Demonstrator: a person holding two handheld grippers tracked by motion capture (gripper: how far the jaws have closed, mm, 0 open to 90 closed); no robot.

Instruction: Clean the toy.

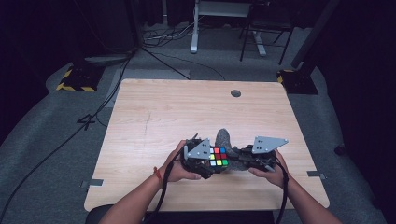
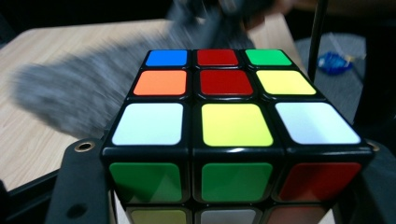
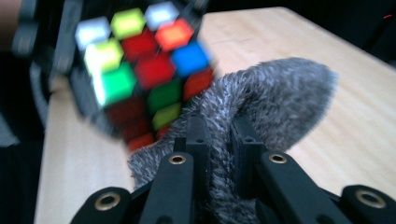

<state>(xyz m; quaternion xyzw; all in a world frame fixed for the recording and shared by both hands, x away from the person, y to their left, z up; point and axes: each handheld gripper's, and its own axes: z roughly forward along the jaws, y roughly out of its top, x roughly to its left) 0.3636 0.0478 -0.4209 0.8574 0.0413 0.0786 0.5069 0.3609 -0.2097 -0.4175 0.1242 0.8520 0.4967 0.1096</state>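
A scrambled colour cube (image 1: 218,157) with black edges is held above the table's near middle, my left gripper (image 1: 205,161) shut on its sides. In the left gripper view the cube (image 2: 233,126) looms close between the black jaws, its top face showing blue, red, green, orange, yellow and white tiles. A grey fuzzy cloth (image 1: 225,140) is pinched in my right gripper (image 1: 243,158), which is shut on it. In the right gripper view the cloth (image 3: 275,98) bulges up from between the two fingers (image 3: 198,140) and touches the cube (image 3: 140,70) at its lower corner.
The light wooden table (image 1: 187,107) has a round cable hole (image 1: 236,93) near its far edge. Both forearms enter from the bottom edge. Cables, a chair and stand legs lie on the grey floor beyond the table.
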